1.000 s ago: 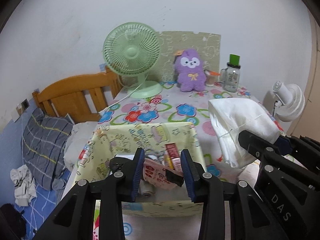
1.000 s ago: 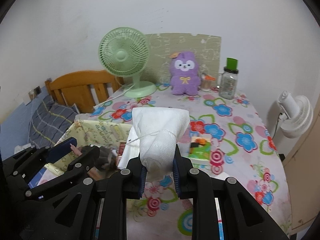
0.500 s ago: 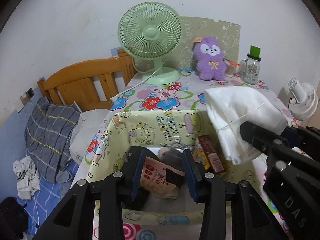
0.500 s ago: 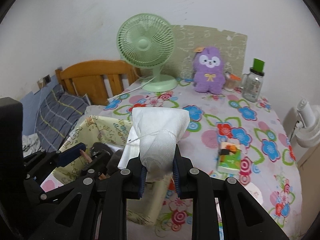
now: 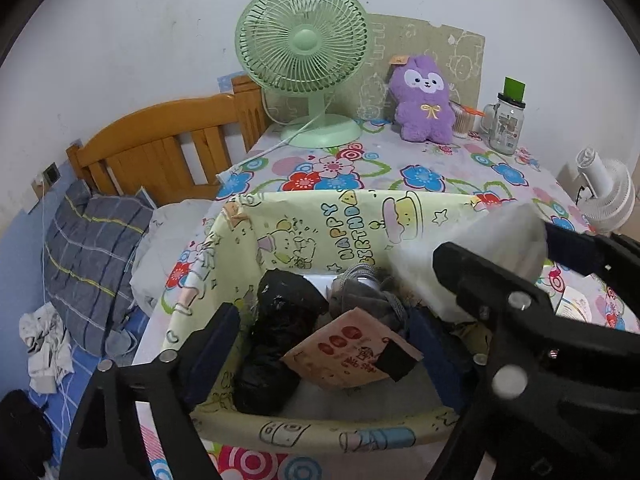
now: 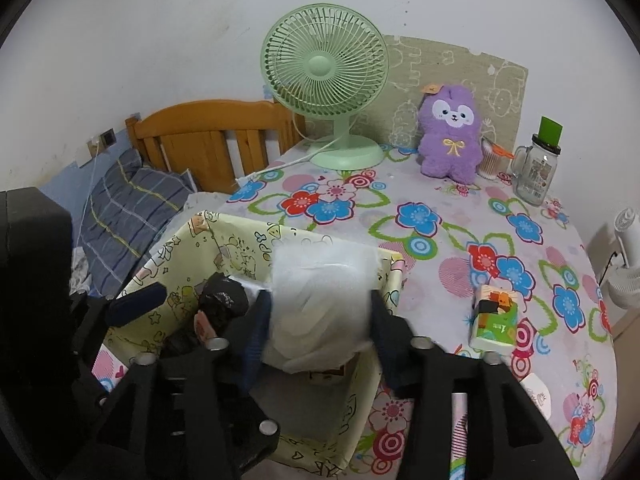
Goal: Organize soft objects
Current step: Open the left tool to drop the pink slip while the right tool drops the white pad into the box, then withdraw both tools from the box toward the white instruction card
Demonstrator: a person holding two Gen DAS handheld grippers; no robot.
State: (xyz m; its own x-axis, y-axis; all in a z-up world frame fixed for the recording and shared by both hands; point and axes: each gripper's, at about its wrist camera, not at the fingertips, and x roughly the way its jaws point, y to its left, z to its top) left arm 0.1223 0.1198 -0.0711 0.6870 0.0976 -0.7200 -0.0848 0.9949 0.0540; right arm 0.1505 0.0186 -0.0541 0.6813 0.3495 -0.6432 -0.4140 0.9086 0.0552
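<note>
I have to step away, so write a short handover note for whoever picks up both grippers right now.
Left gripper: jaws opening over the yellow box; the pink packet lies loose between them, on the black bundle.
Right gripper: jaws opening, white cloth bundle between them, blurred, over the box.
Done: black bundle, grey item and packet are in the box.
Left: check that the white bundle lands inside. The purple plush and tissue pack are on the table.

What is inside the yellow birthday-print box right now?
In the yellow box: a black bag, grey cloth, a pink packet. The white bundle hides the right side; the floor is mostly covered.
</note>
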